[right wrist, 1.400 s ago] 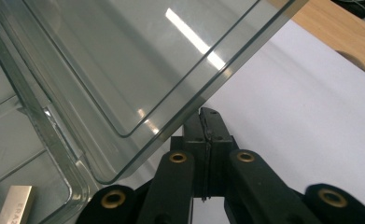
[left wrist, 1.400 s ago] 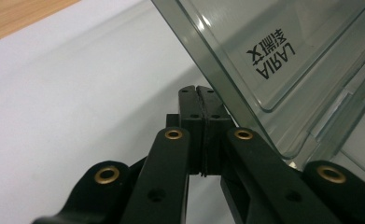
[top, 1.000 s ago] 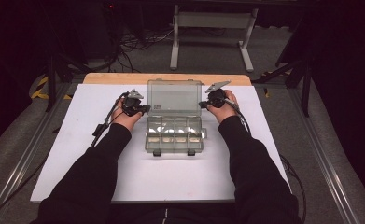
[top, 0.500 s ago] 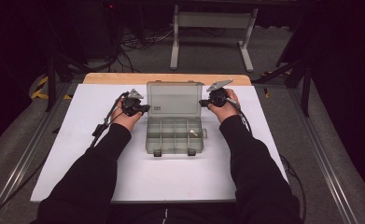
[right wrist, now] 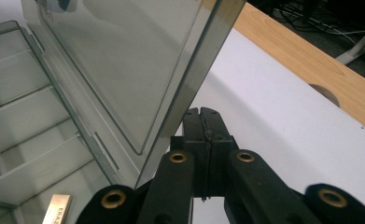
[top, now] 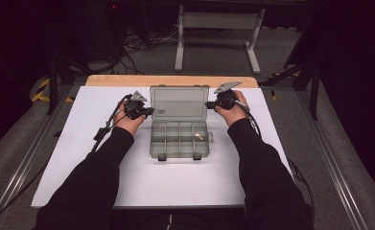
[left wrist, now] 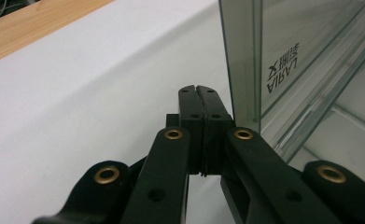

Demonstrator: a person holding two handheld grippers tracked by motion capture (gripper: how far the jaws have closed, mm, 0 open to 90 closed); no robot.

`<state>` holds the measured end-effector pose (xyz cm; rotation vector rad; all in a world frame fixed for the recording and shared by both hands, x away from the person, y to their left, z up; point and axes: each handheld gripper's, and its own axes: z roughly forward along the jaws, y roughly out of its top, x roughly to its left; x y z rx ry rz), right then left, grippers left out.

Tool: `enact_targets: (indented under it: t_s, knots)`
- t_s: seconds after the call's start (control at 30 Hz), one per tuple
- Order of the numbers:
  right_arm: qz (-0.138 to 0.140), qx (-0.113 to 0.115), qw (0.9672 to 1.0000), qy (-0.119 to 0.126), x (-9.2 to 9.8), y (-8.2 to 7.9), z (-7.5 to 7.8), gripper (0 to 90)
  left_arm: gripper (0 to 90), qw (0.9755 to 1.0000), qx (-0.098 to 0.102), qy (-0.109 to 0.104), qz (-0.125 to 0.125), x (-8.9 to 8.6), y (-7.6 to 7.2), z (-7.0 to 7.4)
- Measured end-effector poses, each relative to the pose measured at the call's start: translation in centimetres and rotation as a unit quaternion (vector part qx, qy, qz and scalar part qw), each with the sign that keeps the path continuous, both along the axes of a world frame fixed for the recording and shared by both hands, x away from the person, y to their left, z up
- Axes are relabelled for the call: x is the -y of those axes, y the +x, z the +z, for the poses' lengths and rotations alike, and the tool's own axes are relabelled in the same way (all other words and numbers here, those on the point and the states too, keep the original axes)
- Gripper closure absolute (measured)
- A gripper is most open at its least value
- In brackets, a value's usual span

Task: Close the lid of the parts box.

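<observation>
- The clear organizer box (top: 179,139) sits mid-desk (top: 79,158), its lid (top: 179,102) raised.
- The left claw (top: 149,111) is clenched empty at the lid's left edge.
- The right claw (top: 208,104) is clenched empty at its right edge.

Your sleeves (top: 103,172) are black; your black left gripper (left wrist: 200,91) and right gripper (right wrist: 203,113) show brass rivets, grey top plates, trailing black cables.

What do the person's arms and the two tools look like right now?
Long black sleeves cover both forearms. The left tool and right tool are black, each topped by a grey three-cornered plate and trailing a dark cable. Close up, their black jaws carry brass-coloured rivets.
</observation>
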<state>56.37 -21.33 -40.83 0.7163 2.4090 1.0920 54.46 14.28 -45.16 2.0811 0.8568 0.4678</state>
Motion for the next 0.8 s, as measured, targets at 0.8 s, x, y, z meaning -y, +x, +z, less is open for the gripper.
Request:
enact_targets:
  t_s: [0.8]
  knots:
    - [0.035, 0.015, 0.9993, 0.002, 0.6, -2.3, 1.5, 90.0, 89.9, 0.9998, -0.005, 0.008, -0.018, -0.3, -1.0, 1.0]
